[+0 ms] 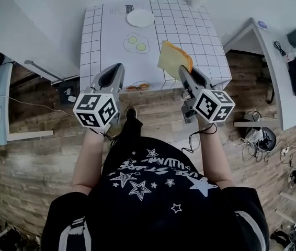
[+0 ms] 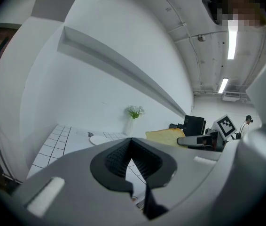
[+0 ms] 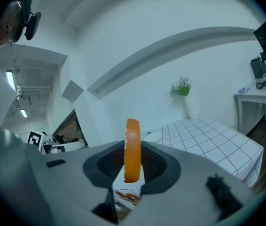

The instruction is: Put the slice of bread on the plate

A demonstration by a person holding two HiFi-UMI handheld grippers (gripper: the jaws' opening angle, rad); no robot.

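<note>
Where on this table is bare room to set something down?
Bare: the plate, the checked cloth right of it, and the strip left of the fried eggs. Crowded: the near edge, around the bread slice in the right gripper.

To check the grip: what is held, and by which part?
The right gripper holds the slice of bread by its near crust edge between its jaws; the left gripper holds nothing.

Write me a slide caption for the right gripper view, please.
Right gripper clamps a bread slice edge-on, with the gridded table and white plate ahead.
</note>
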